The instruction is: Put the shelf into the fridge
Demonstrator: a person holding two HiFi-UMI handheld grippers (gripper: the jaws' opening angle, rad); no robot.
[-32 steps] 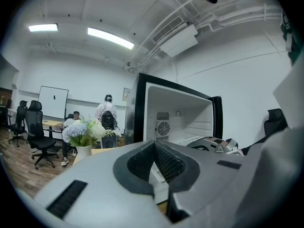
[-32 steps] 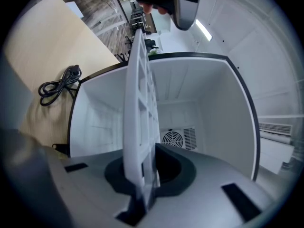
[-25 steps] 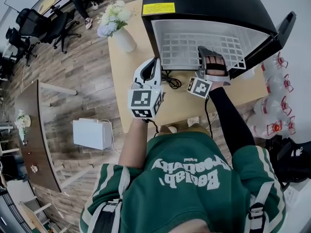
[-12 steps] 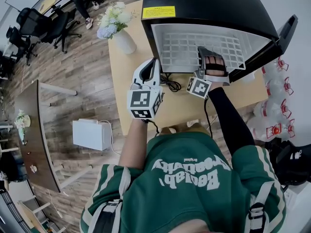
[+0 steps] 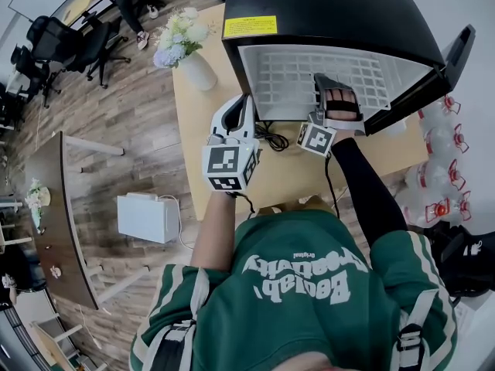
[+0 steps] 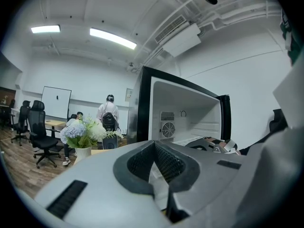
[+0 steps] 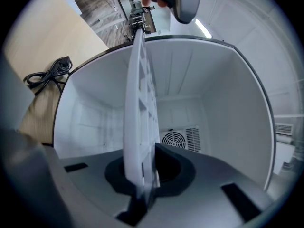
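Observation:
A black fridge (image 5: 325, 6) stands open on the wooden table (image 5: 286, 172). The white grid shelf (image 5: 309, 76) lies level inside its white cavity. My right gripper (image 5: 334, 99) is shut on the shelf's front edge, towards its right side. In the right gripper view the shelf (image 7: 140, 103) runs edge-on from between the pads of the right gripper (image 7: 142, 177) into the cavity, towards the round fan grille (image 7: 175, 137) on the back wall. My left gripper (image 5: 241, 108) hovers over the table in front of the fridge's left side, touching nothing. Seen in its own view, the left gripper (image 6: 154, 167) is shut and empty.
The fridge door (image 5: 456, 49) hangs open at the right. A white vase of flowers (image 5: 186, 45) stands on the table left of the fridge. A black power cable (image 5: 271, 130) lies coiled in front of the opening. Water bottles (image 5: 437, 137) stand right of the table, a white box (image 5: 147, 216) on the floor at left.

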